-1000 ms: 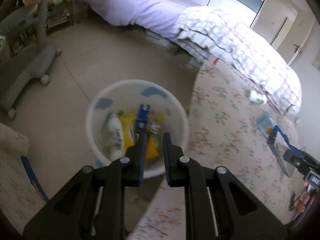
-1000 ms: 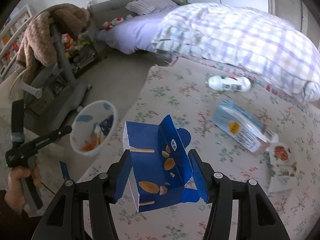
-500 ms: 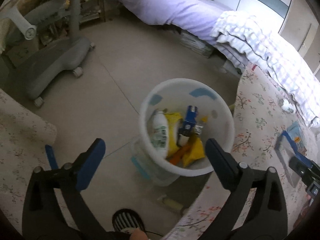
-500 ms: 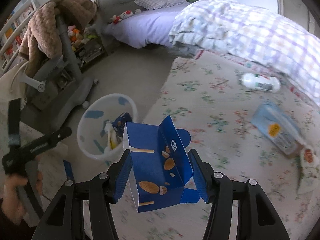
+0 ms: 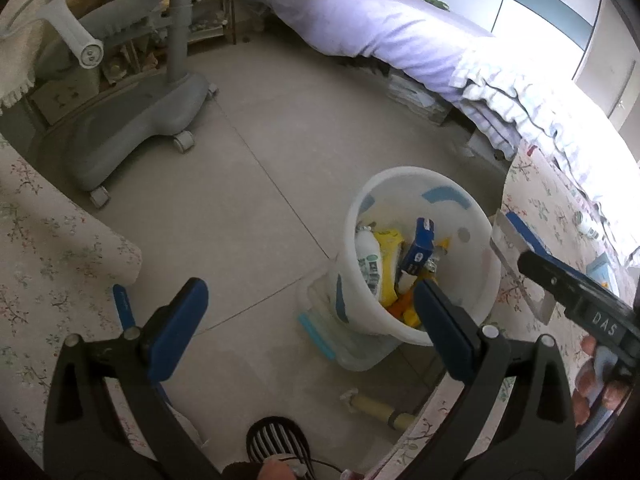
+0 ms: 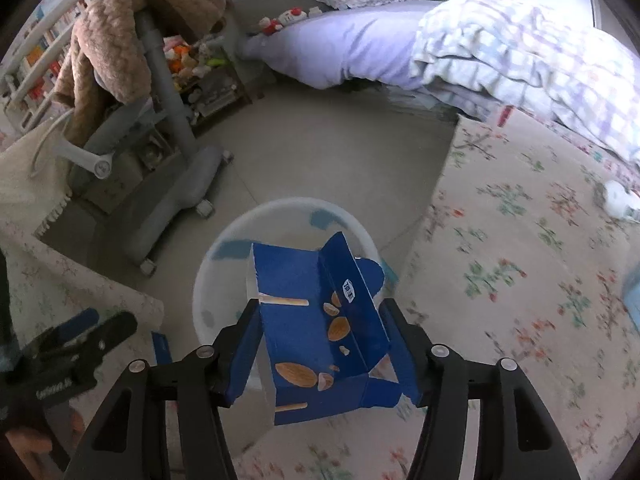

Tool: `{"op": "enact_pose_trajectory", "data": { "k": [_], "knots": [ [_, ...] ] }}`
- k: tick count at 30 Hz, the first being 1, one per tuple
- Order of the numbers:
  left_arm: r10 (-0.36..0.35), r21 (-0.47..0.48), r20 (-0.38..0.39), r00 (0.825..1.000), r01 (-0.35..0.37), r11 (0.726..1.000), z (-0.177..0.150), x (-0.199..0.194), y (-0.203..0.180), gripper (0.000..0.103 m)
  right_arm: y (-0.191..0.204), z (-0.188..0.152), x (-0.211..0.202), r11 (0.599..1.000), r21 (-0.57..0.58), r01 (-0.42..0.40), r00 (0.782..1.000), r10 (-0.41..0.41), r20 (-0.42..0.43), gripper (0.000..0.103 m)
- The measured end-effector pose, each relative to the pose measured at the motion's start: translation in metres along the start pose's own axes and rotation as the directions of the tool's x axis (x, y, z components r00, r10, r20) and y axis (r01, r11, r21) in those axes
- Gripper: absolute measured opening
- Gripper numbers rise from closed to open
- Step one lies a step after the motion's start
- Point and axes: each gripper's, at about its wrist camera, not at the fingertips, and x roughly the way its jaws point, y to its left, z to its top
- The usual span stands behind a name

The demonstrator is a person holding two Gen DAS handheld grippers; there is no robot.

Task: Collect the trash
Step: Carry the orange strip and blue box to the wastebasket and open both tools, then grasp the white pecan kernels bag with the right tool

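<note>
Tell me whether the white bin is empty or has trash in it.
Has trash. The white bin holds a white bottle, yellow wrappers and a small blue carton.

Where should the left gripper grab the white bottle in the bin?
Grip the bottle by its upper end, coming from above. It stands nearly upright against the bin wall, wrappers packed beside it, so only the top is free. The left gripper is open.

The left claw [image 5: 306, 322], nearly shut a second ago over the white bin [image 5: 420, 256], now gapes wide and sits back over the floor; the right claw [image 6: 320, 344] has carried its blue carton [image 6: 316, 332] from above the bed to directly over that bin
</note>
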Motion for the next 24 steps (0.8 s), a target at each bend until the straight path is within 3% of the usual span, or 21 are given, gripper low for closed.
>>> {"op": "enact_pose_trajectory", "data": {
  "k": [3, 7, 14, 24],
  "knots": [
    [-0.004, -0.002, 0.000, 1.000, 0.004, 1.000, 0.001, 0.000, 0.000, 0.102, -0.005, 0.004, -0.001, 0.999, 0.029, -0.032, 0.999, 0.032, 0.028, 0.086],
    [-0.008, 0.016, 0.002, 1.000, 0.008, 1.000, 0.000, -0.002, -0.004, 0.102, -0.014, 0.007, -0.006, 0.997, 0.062, -0.037, 0.998, 0.035, 0.043, 0.087],
    [-0.027, 0.021, 0.002, 1.000, 0.027, 0.999, -0.001, -0.010, -0.012, 0.102, -0.040, -0.005, -0.026, 0.996, 0.083, 0.023, 0.999, -0.026, 0.041, 0.087],
    [-0.104, 0.045, 0.013, 0.995, 0.103, 0.994, -0.004, -0.030, -0.040, 0.102, -0.100, -0.062, -0.086, 0.979, 0.122, 0.162, 0.987, -0.162, -0.008, 0.087]
  ]
}}
